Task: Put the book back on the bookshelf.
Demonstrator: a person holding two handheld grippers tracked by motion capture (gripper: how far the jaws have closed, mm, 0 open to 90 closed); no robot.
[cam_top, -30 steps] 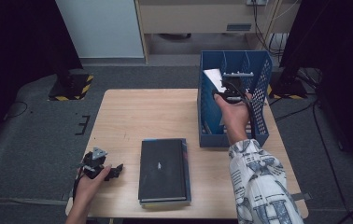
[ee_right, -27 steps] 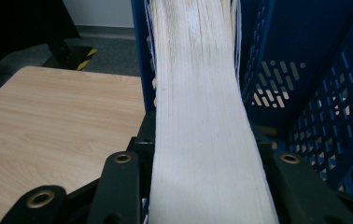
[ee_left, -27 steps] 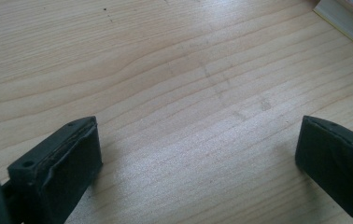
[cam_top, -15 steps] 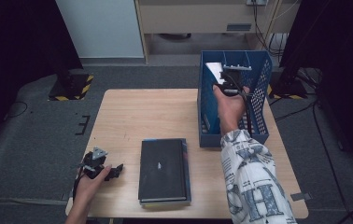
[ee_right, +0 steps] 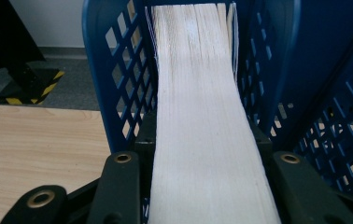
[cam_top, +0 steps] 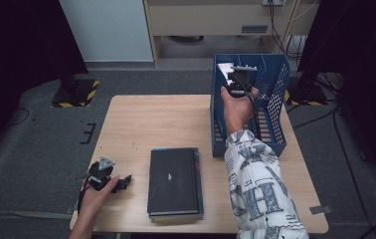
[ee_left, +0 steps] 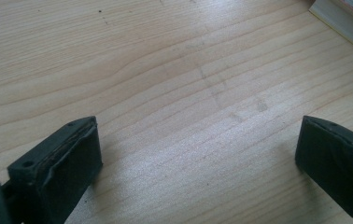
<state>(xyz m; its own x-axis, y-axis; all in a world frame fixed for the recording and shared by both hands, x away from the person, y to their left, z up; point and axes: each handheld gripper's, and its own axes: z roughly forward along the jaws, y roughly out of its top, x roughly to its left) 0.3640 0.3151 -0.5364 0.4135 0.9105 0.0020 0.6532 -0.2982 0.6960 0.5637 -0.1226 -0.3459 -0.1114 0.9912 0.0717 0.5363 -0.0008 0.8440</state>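
Right tool (cam_top: 239,74) clamped on an upright book (ee_right: 202,116), page edges toward its camera, the book's long axis running straight ahead into the blue basket (cam_top: 275,99) at the tabletop's (cam_top: 151,119) far right. The book stands between the basket's perforated walls, beside the left one; whether it rests on the floor cannot be told. The left tool (cam_top: 107,178), jaws apart and empty, rests at the near-left edge beside a second, black book (cam_top: 174,181) lying flat.
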